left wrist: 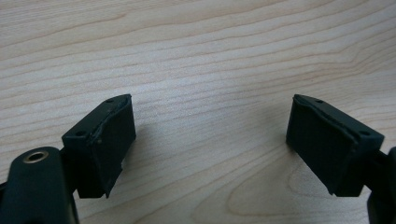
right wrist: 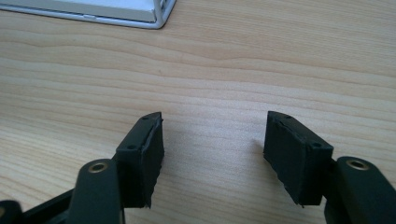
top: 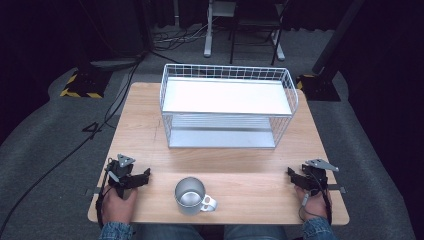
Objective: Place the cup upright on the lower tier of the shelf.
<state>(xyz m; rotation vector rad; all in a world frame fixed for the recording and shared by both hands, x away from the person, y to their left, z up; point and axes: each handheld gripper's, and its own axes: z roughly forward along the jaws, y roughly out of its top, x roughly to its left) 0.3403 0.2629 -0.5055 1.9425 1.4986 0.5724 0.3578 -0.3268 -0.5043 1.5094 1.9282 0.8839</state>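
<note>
A metal mug [top: 191, 196] with a white handle stands upright near the table's front edge, between the two hands. My left gripper [top: 141, 176] rests at the front left of the wooden table [top: 145, 130], a hand's width left of the mug. Its jaws stand wide apart over bare wood, left gripper [left wrist: 210, 133] open with nothing between them. My right gripper [top: 294, 174] sits at the front right, well clear of the mug. Bare wood lies between the parted jaws of the right gripper [right wrist: 212, 142].
A white wire shelf rack [top: 227, 106] with two tiers stands at the table's middle back; its base corner [right wrist: 140, 16] lies ahead of the right gripper. Beyond the table are dark floor, cables and stand legs [top: 207, 30].
</note>
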